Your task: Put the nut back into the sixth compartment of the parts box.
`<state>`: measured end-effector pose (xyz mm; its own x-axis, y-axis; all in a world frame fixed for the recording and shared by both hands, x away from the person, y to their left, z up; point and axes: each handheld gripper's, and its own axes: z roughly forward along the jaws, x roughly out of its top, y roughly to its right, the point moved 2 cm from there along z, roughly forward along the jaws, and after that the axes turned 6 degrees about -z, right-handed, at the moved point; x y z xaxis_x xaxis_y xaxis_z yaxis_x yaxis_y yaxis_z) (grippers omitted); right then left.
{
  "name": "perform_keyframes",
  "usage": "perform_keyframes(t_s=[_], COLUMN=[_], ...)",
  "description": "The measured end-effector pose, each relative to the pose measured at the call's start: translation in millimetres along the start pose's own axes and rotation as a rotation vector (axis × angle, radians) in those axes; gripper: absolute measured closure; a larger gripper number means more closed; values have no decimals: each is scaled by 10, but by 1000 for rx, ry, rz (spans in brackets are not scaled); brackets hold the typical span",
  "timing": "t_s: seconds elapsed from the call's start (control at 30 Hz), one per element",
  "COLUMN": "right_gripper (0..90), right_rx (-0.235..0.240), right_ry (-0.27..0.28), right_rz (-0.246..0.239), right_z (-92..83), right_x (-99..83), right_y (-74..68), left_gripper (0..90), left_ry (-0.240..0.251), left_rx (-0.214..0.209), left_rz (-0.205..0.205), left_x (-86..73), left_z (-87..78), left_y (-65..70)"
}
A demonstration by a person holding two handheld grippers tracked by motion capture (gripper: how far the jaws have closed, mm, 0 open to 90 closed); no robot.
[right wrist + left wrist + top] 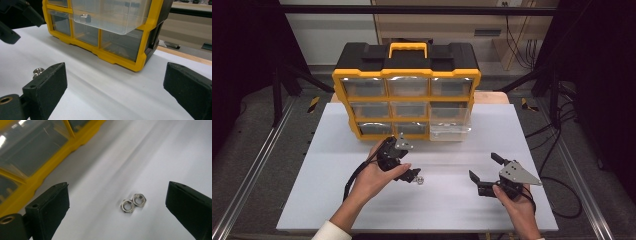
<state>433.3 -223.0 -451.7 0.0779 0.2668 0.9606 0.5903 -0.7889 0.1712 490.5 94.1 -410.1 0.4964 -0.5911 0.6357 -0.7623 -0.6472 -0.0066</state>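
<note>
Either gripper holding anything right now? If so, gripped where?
Nothing is held. The left gripper is open, its jaws spread either side of two hex nuts lying on the white table. The right gripper is open too, with nothing between its jaws.

The organizer [406, 95] stands at the far middle of the desk [452, 200] — one drawer [450, 131] juts out at its lower right. Two nuts [133, 202] lie touching, nearer, between the left claw [412, 175] and right claw [484, 172].
</note>
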Motion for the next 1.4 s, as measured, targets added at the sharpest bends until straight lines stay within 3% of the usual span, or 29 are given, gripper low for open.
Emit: perform_keyframes(t_s=[0.2, 0.3, 0.47, 0.77, 1.07, 1.2, 1.23, 1.4], right_gripper=[54, 55, 54, 56, 57, 58, 58, 60], right_rx=[0, -1, -1, -1, -4, -1, -1, -7], right_ry=[-5, -3, -4, -1, -3, -5, -4, -4], right_rz=[-1, 3, 3, 2, 1, -4, -5, 3], right_z=[6, 8, -3, 3, 4, 6, 5, -2], right_x=[-6, -4, -2, -1, -4, -3, -2, -6], right_y=[-1, 1, -3, 3, 9, 3, 2, 18], left_gripper=[55, 54, 52, 86, 214, 301, 324, 414], left_ry=[-39, -89, -132, -161, -210, -219, -212, -220], left_rx=[-14, -27, -22, -30, -22, -7, 2, -7], left_rz=[13, 35, 42, 0, 16, 13, -3, -1], left_x=[-7, -21, -55, -91, -142, -150, -143, -132], left_z=[67, 144, 233, 320, 409, 438, 448, 462], left_y=[47, 64, 70, 67, 125, 110, 102, 119])
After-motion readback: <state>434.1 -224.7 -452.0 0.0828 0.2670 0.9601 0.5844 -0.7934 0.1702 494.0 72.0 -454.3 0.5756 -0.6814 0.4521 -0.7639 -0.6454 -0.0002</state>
